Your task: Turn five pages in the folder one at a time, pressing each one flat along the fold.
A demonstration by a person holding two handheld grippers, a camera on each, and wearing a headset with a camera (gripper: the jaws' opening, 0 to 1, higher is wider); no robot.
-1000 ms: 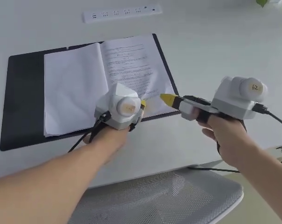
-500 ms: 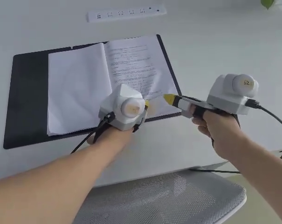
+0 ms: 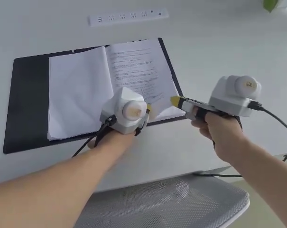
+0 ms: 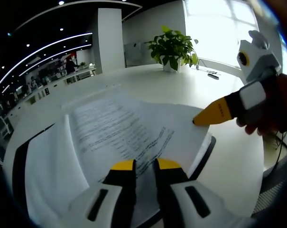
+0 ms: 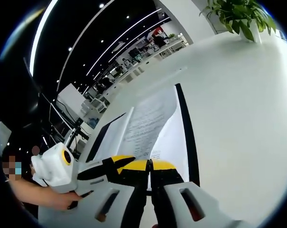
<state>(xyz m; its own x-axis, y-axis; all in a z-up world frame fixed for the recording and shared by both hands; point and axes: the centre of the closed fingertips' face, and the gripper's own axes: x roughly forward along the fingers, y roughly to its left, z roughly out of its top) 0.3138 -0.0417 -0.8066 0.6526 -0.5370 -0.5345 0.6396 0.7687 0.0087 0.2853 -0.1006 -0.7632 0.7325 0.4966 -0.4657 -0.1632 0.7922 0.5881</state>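
Note:
A black folder [image 3: 24, 95] lies open on the white table, with a blank sheet [image 3: 77, 90] on its left half and a printed page [image 3: 134, 66] on its right. My left gripper [image 3: 145, 110] hovers over the printed page's lower part. In the left gripper view its jaws [image 4: 144, 165] stand a narrow gap apart with paper showing between them. My right gripper [image 3: 174, 100] is shut, its yellow tip [image 4: 200, 119] at the printed page's right edge near the lower corner. I cannot tell whether paper is caught in the right gripper [image 5: 149, 164].
A white power strip [image 3: 129, 16] lies beyond the folder. A grey mesh chair [image 3: 171, 199] sits below the table's near edge. A black cable [image 3: 281, 133] trails from the right gripper. A potted plant [image 4: 174, 47] stands far off on the table.
The head view has shifted a little. Both grippers keep about the same places at the printed page's lower right.

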